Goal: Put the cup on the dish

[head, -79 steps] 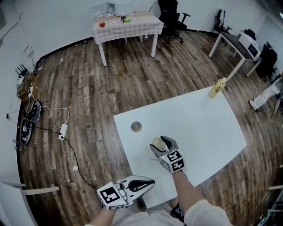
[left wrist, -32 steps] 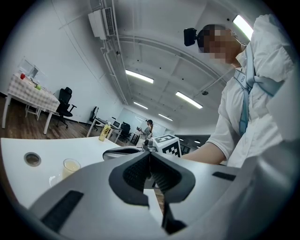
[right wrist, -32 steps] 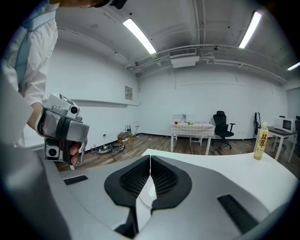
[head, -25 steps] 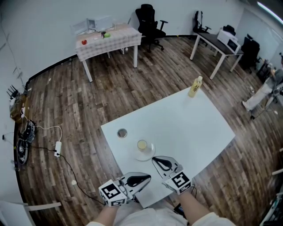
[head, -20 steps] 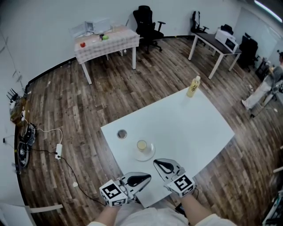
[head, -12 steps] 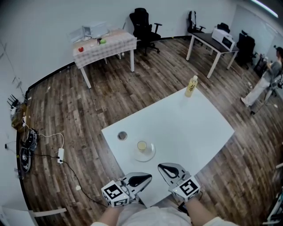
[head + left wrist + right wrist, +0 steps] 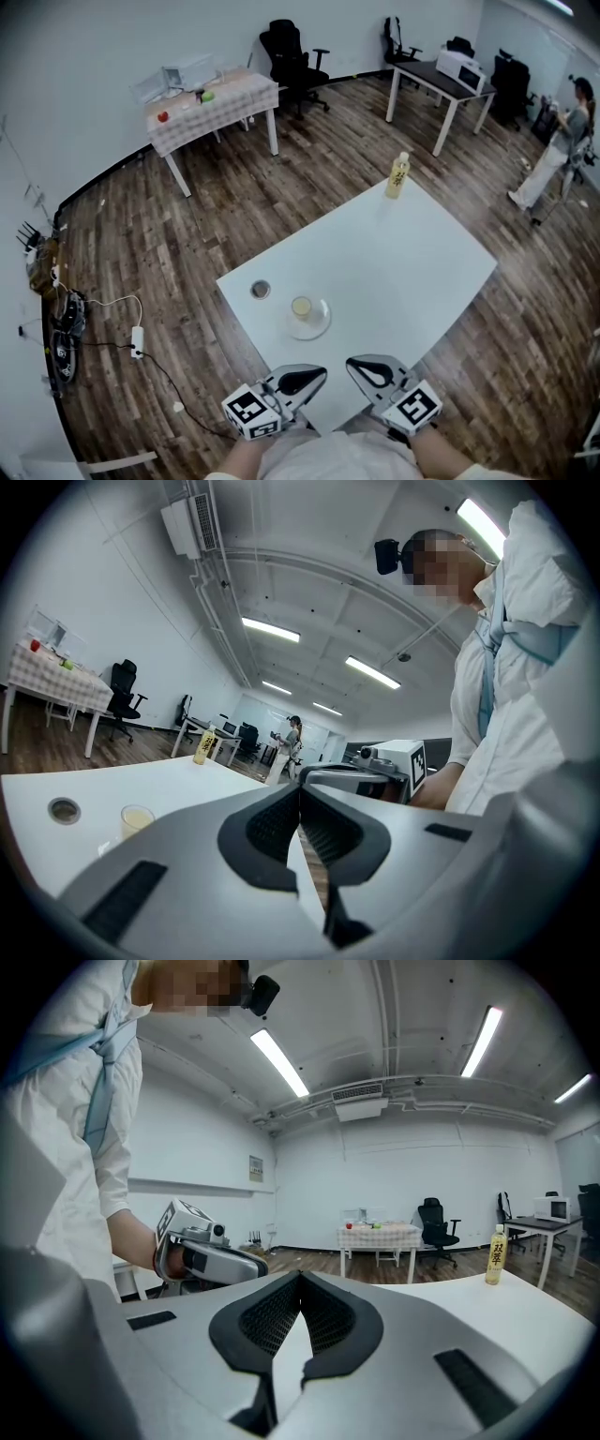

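left gripper [image 7: 298, 786]: jaws closed tip to tip, nothing between the ribbed black pads; grey moulded shell, marker cube behind.
right gripper [image 7: 300, 1275]: the same, pads meeting at the tips, empty. both are held at the near edge of the table, well apart from the cup.
cup [image 7: 301, 307]: small, round, pale yellowish, open-topped; stands upright on the dish, near the table's left side. judged light and stiff, with a smooth wall that could slip; whether it holds liquid cannot be told, so keep it upright. best hold: across the side wall, about mid-height, not the rim.
dish [image 7: 319, 327]: shallow white saucer, glossy, probably breakable; the cup sits left of its centre. task reads as done.
table [image 7: 412, 262]: matt white, flat top.
round lid-like disc [image 7: 261, 290]: small, grey, near the cup.
bottle [image 7: 398, 175]: yellow, upright at the far corner.
floor [image 7: 187, 234]: dark wood planks.
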Demonstrator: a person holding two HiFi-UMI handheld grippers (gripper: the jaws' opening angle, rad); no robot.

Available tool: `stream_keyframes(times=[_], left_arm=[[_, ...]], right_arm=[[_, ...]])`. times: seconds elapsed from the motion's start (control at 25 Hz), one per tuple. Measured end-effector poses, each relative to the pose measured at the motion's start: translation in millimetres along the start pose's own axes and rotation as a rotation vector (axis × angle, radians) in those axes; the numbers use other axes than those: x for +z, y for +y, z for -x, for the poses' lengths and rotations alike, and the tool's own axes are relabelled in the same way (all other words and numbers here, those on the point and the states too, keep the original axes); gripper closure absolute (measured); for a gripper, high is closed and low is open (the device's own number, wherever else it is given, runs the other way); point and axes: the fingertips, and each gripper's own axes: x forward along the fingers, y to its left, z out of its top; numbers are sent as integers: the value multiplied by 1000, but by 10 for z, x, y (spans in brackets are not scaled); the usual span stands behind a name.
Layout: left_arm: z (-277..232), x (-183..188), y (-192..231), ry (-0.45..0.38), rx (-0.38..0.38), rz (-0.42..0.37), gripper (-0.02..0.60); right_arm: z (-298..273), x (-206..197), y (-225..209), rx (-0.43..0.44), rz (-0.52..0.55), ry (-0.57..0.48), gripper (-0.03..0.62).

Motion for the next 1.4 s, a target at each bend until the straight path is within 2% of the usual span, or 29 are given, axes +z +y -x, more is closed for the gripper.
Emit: stream_keyframes(times=[0.4,1.4], left_arm=[[-33,14,-63,16,-23,-13,578],[-129,38,-49,46,-55,-22,578]], right_arm=[[109,1,164,11,-7,19,563],[60,-26,123,18,18,55,563]])
